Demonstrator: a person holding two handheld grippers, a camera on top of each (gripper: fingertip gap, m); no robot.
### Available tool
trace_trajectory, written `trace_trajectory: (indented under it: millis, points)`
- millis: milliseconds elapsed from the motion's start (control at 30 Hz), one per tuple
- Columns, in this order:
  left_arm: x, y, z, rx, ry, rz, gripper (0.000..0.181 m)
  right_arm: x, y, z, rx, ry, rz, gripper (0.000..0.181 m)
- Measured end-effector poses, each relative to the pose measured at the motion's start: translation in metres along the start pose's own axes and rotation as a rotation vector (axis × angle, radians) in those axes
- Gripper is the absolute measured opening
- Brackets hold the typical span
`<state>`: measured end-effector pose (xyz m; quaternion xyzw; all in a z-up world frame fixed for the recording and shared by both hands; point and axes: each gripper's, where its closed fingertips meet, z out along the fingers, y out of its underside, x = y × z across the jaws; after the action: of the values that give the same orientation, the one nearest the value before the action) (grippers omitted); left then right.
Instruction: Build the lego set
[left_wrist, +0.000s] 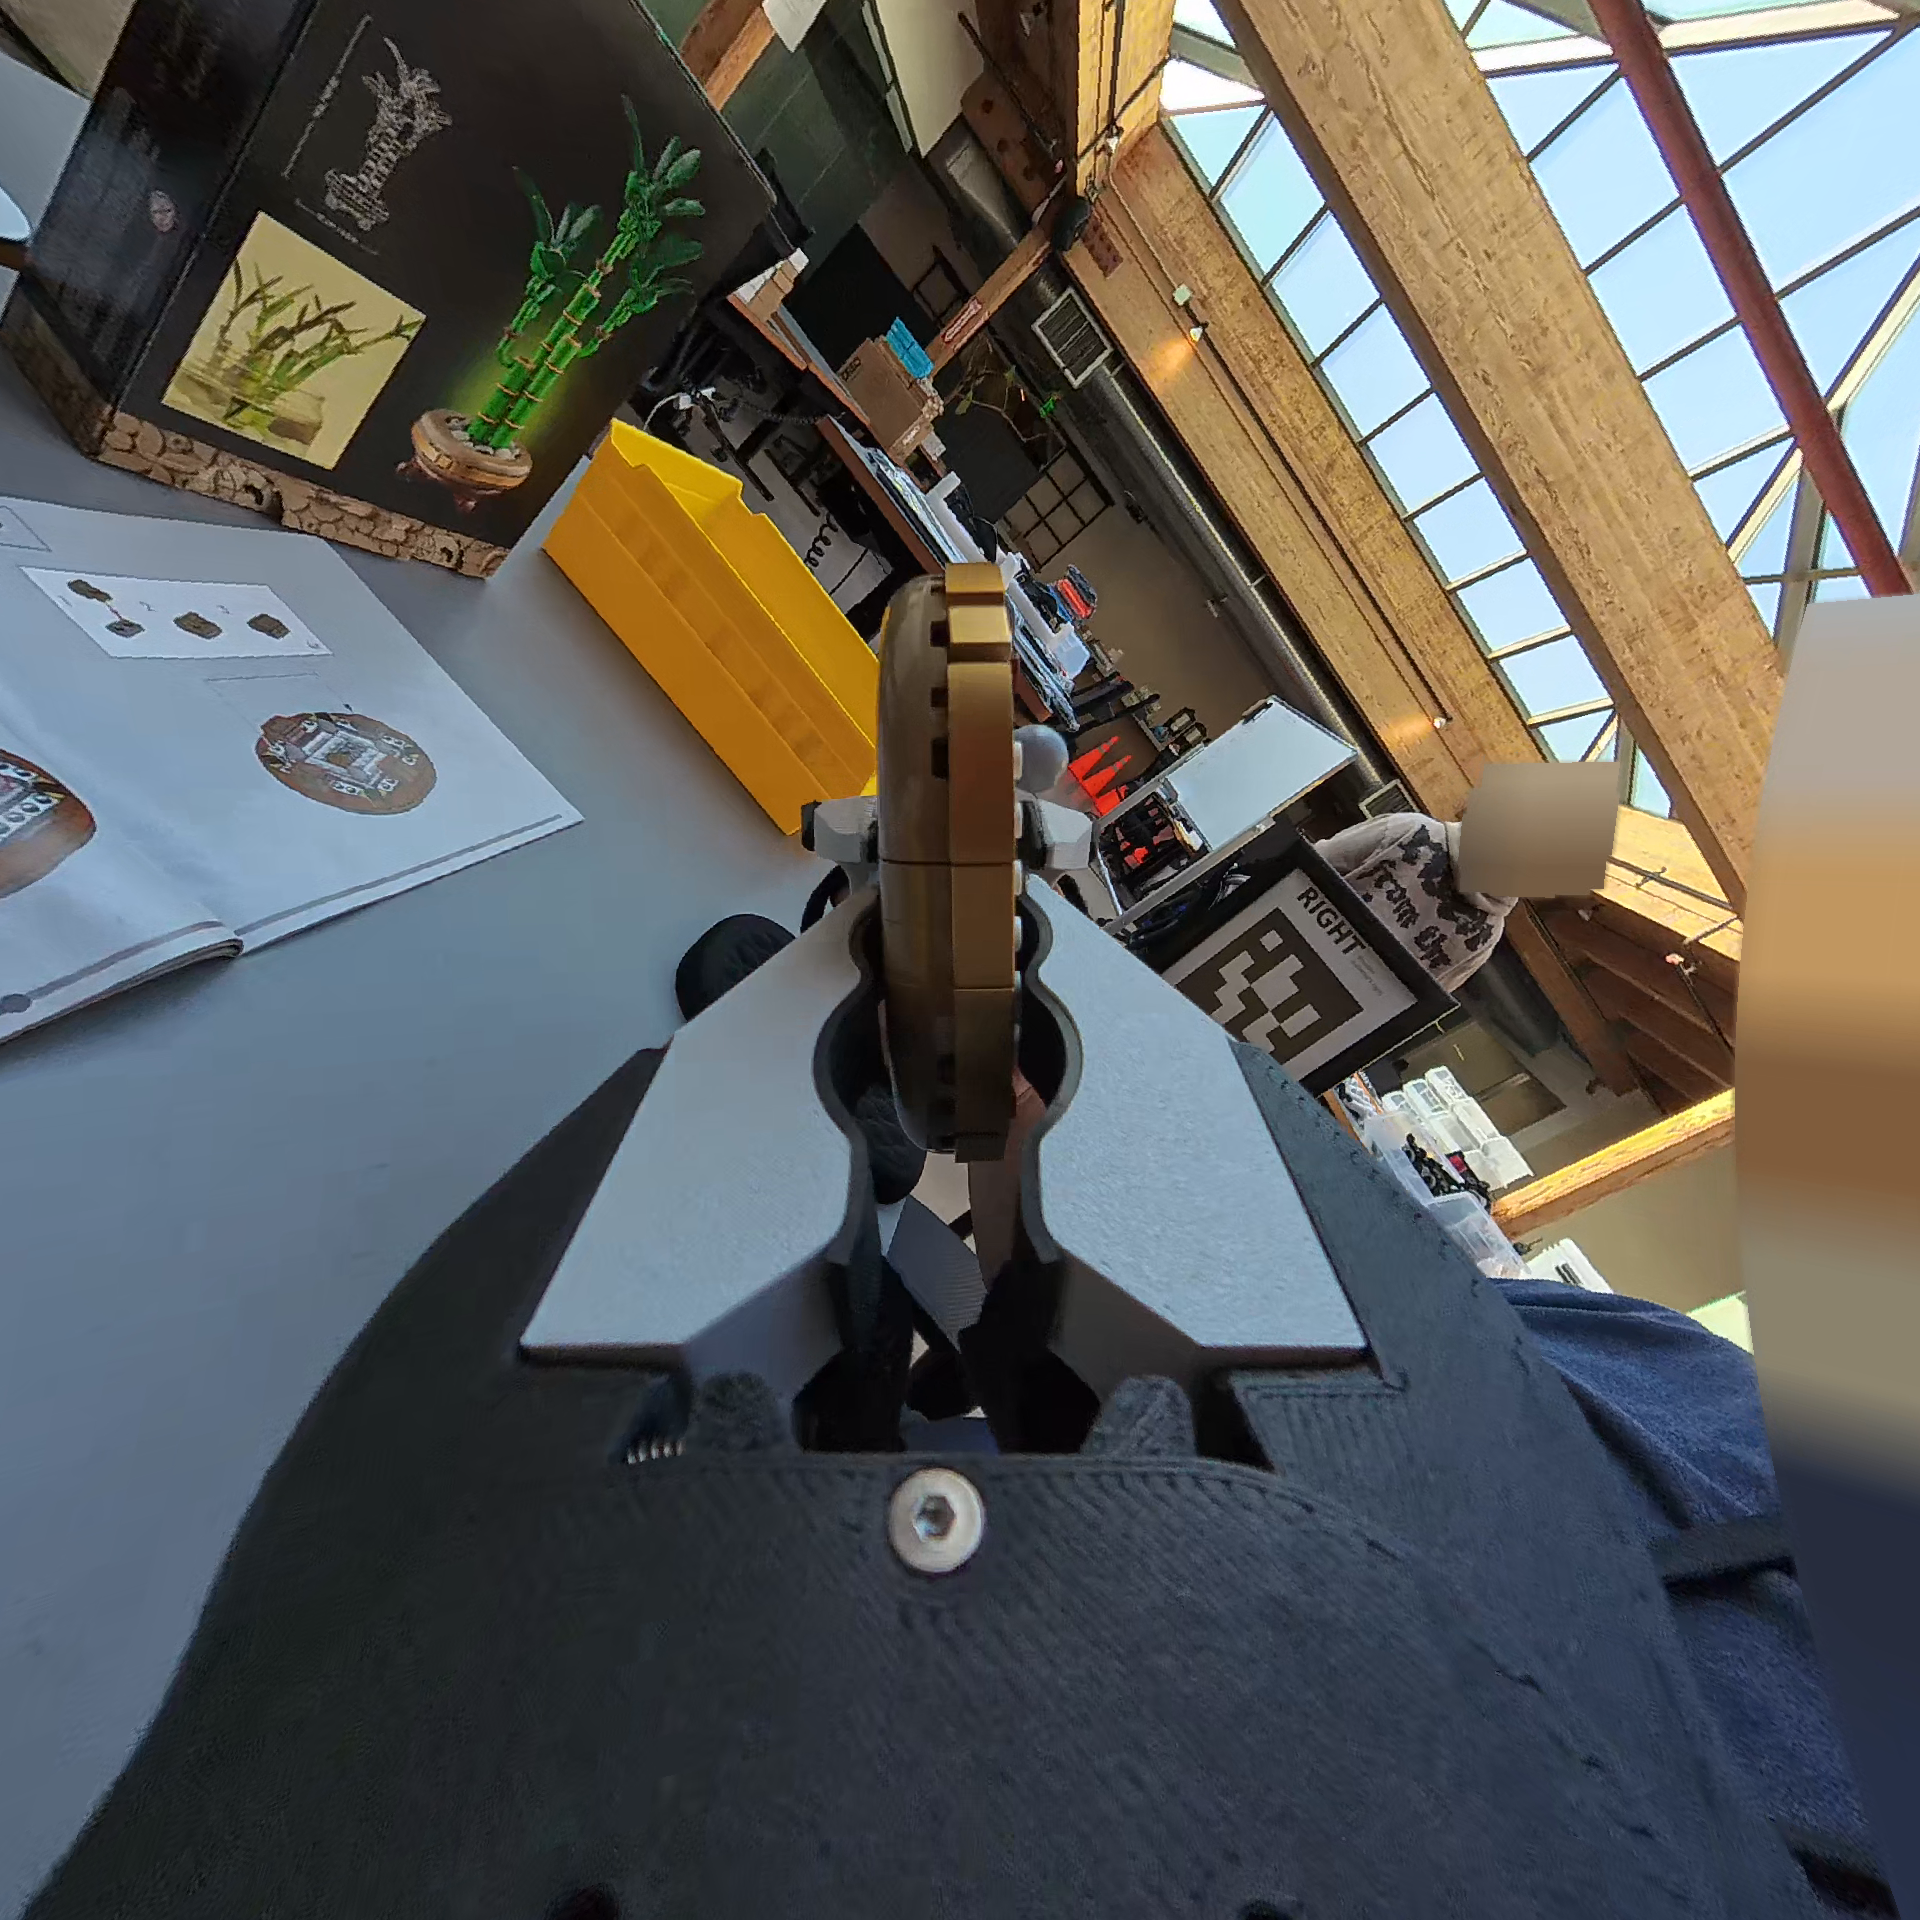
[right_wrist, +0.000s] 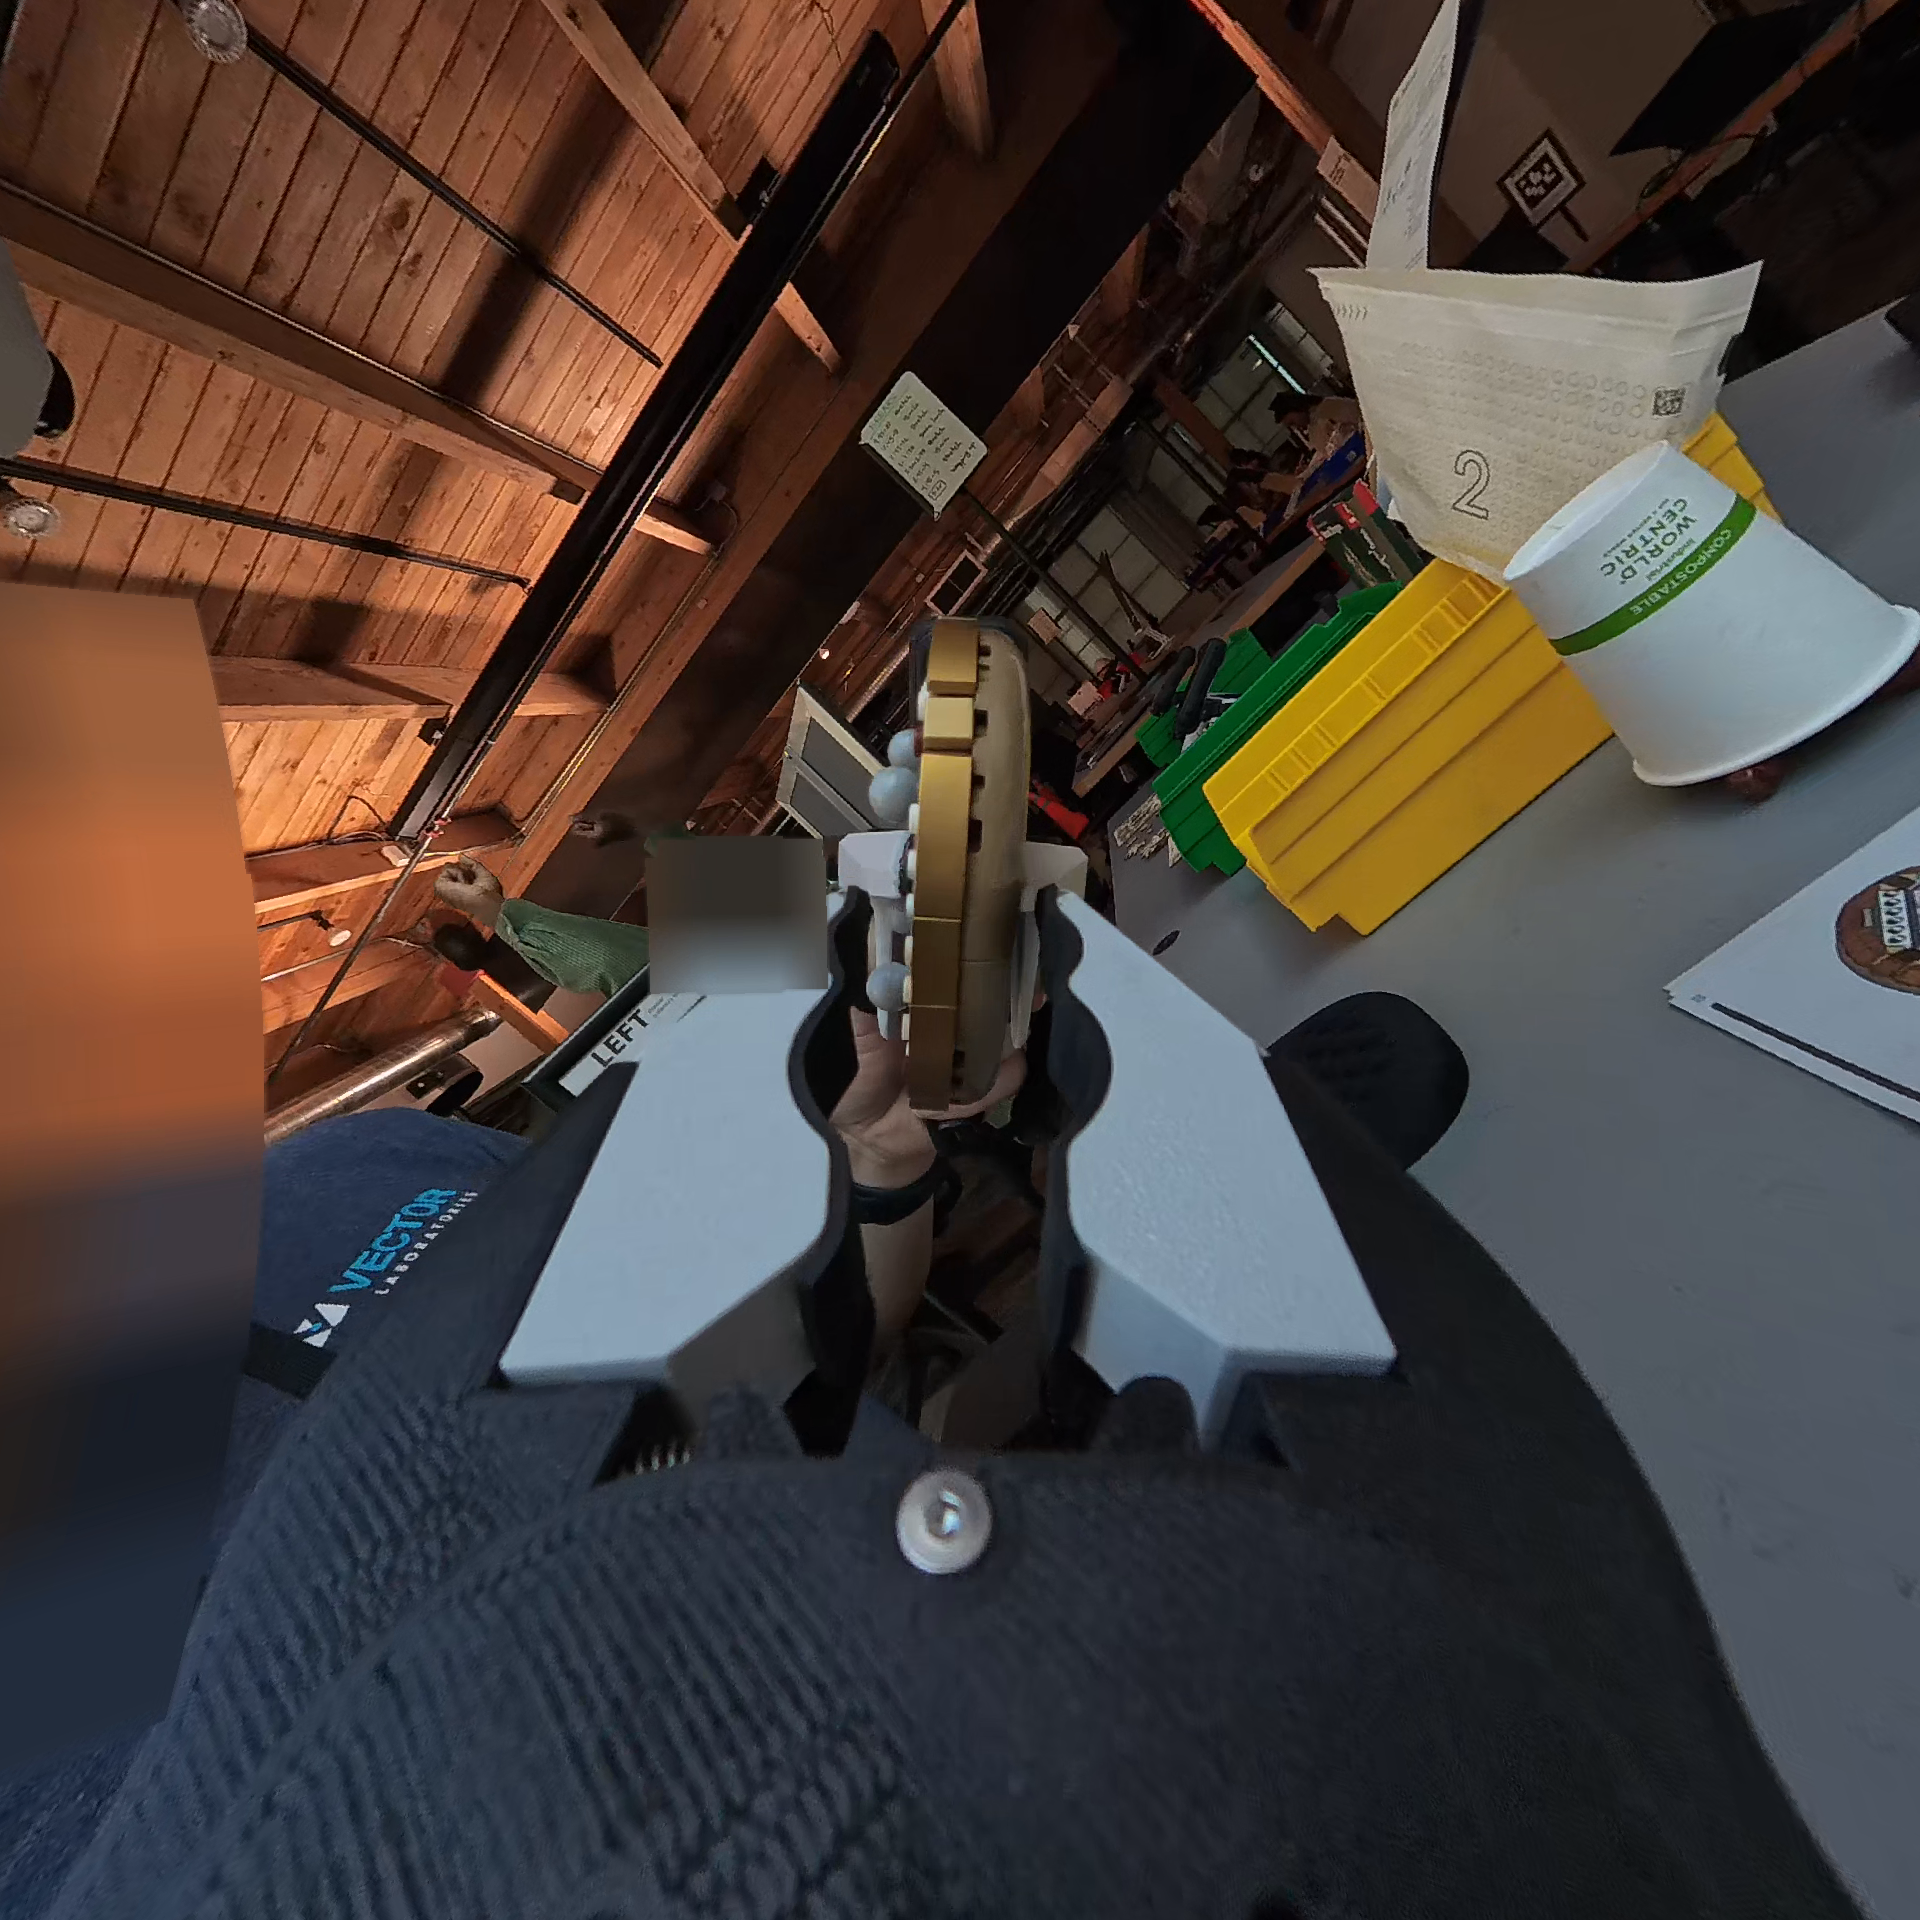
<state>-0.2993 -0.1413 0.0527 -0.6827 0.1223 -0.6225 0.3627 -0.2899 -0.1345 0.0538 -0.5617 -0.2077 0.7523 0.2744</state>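
Observation:
A round gold and tan lego disc (left_wrist: 961, 748) is held edge-on in the air above the grey table (left_wrist: 312, 1247). My left gripper (left_wrist: 945, 925) is shut on its near rim. The right gripper's pale fingers (left_wrist: 844, 831) clamp the same disc from the far side. In the right wrist view the disc (right_wrist: 961, 790) shows small grey ball pieces on its left face. My right gripper (right_wrist: 956, 925) is shut on it, and the left gripper's white fingers (right_wrist: 868, 862) grip it from beyond. The disc's flat faces are mostly hidden.
The black set box (left_wrist: 395, 260) and the open instruction booklet (left_wrist: 260, 748) lie at the left, with a yellow bin (left_wrist: 727, 623) beside them. An upturned paper cup (right_wrist: 1714, 623), a numbered paper bag (right_wrist: 1507, 416), yellow bins (right_wrist: 1403, 748) and a green bin (right_wrist: 1247, 707) stand at the right. The grippers are tip to tip, or close to it.

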Motion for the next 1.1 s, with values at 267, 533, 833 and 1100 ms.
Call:
trace_trajectory:
  millis: [267, 533, 833, 1100]
  points:
    - [-0.009, -0.003, -0.003, 0.019, -0.022, -0.020, 0.019, 0.007, 0.011, 0.004, -0.036, -0.008, 0.085, 0.040]
    - [-0.012, 0.000, -0.002, 0.012, -0.047, 0.002, 0.019, 0.009, 0.016, 0.009, -0.040, -0.031, 0.127, 0.031]
    - [-0.019, -0.001, -0.005, 0.029, -0.061, -0.004, 0.019, 0.014, 0.024, 0.009, -0.074, -0.007, 0.108, 0.034]
    - [-0.018, 0.001, -0.001, 0.025, -0.055, -0.007, 0.019, 0.015, 0.025, 0.004, -0.065, -0.006, 0.119, 0.028]
